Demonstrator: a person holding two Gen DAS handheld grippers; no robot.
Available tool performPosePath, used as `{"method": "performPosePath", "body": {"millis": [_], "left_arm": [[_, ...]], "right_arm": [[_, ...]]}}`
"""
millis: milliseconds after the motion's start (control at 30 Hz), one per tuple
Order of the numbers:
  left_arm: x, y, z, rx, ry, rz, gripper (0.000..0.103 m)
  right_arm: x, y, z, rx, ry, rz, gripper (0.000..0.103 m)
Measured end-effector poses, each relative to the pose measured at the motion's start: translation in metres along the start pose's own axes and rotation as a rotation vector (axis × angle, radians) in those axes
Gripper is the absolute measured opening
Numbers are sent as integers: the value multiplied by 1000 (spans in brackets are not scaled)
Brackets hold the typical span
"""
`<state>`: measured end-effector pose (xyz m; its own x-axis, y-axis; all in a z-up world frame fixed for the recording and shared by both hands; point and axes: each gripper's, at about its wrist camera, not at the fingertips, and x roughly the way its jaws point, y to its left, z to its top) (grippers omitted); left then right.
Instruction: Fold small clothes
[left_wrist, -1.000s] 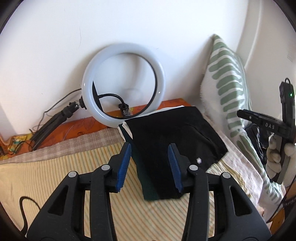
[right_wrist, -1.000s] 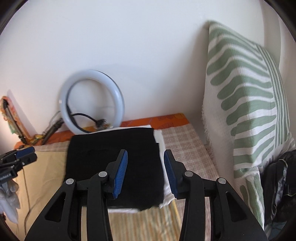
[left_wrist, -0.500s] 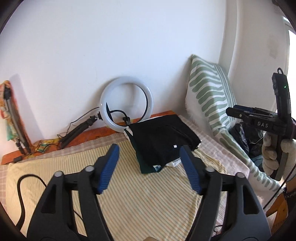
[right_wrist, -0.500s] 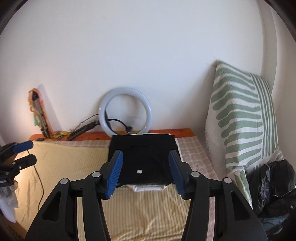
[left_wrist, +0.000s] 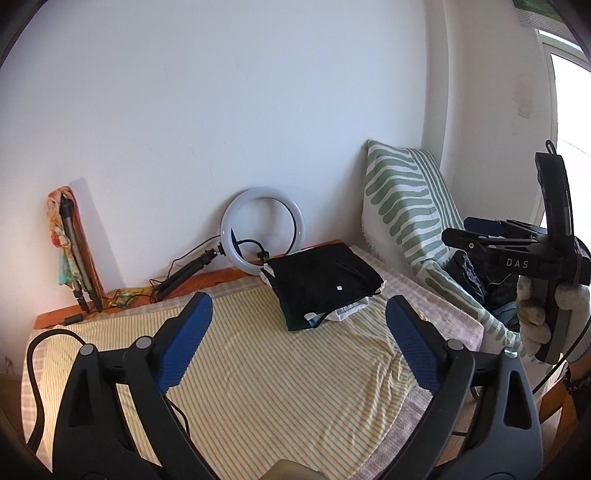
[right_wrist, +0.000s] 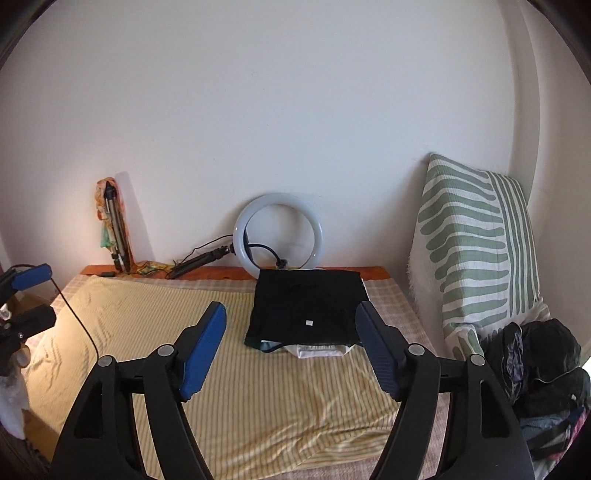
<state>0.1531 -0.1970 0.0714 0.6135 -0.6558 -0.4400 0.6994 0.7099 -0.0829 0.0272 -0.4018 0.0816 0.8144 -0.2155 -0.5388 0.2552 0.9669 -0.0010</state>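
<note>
A stack of folded clothes (left_wrist: 325, 284), black on top with green and white pieces under it, lies at the far side of the yellow striped sheet (left_wrist: 277, 376). It also shows in the right wrist view (right_wrist: 306, 310). My left gripper (left_wrist: 299, 343) is open and empty, well back from the stack. My right gripper (right_wrist: 291, 347) is open and empty, also back from the stack. The right gripper shows in the left wrist view (left_wrist: 480, 240) at the right, held by a gloved hand. The left gripper's blue pads (right_wrist: 31, 277) show at the left edge of the right wrist view.
A ring light (right_wrist: 280, 232) on a small tripod leans on the wall behind the stack. A green-and-white striped pillow (right_wrist: 476, 254) stands at the right. A heap of dark unfolded clothes (right_wrist: 543, 365) lies below it. A folded tripod (right_wrist: 116, 229) stands at the far left. A black cable (left_wrist: 40, 354) crosses the sheet's left side.
Both grippers have pulled back and up from the folded stack, and both have opened wider. The stack stays where it lay.
</note>
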Motion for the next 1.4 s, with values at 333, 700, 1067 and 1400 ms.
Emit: {"method": "performPosePath", "body": {"millis": [333, 700, 1067, 1400], "left_arm": [[-25, -4, -30, 39, -9, 70, 103], [-13, -6, -61, 71, 45, 103, 103], [-3, -1, -68, 59, 68, 115, 103], [2, -2, -70, 66, 76, 116, 103]], "right_arm": [[-15, 24, -41, 31, -19, -32, 82], [-7, 38, -69, 26, 9, -67, 82], [3, 35, -76, 50, 28, -85, 82], [6, 37, -78, 48, 34, -90, 82]]}}
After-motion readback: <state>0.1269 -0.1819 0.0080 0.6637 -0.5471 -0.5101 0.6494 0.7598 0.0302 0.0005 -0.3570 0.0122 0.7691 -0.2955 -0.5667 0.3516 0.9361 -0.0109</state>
